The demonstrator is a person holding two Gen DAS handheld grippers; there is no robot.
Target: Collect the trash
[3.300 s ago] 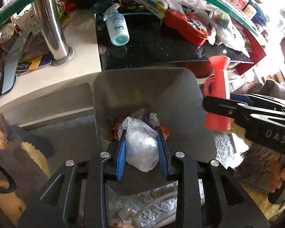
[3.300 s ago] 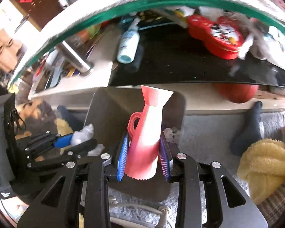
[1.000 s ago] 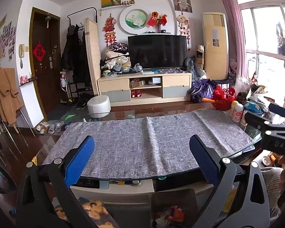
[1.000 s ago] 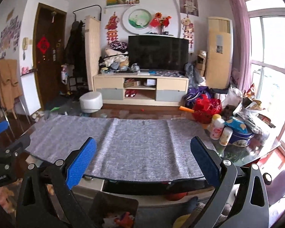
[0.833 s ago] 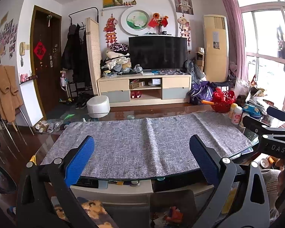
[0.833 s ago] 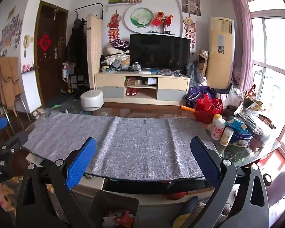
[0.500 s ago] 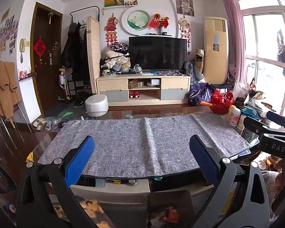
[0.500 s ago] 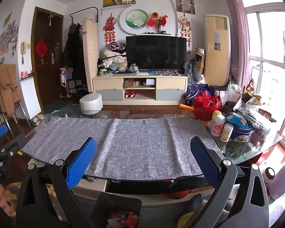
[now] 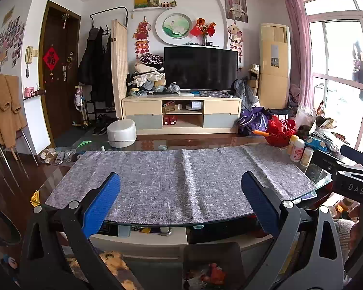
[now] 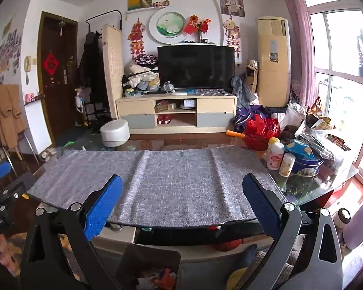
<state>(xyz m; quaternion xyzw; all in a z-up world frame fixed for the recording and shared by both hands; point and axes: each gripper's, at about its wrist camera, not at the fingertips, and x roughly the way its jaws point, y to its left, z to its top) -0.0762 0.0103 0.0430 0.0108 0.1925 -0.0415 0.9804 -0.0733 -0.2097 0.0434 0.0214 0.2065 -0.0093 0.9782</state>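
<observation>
Trash (image 9: 211, 275) lies as a crumpled red, orange and white heap, with no discernible long axis, inside a dark square-mouthed bin (image 9: 211, 250) at 6 o'clock in both wrist views, on the floor below the glass table (image 9: 312, 181). Left gripper (image 9: 180, 204) and right gripper (image 10: 181, 204) both have jaws spread wide and empty, ribbed blue pads (image 10: 102, 204) on black frames, above a grey woven cloth (image 9: 181, 176) running 9-to-3 o'clock. Legible lettering: "DAS" on the right gripper's body at 3 o'clock in the left view.
</observation>
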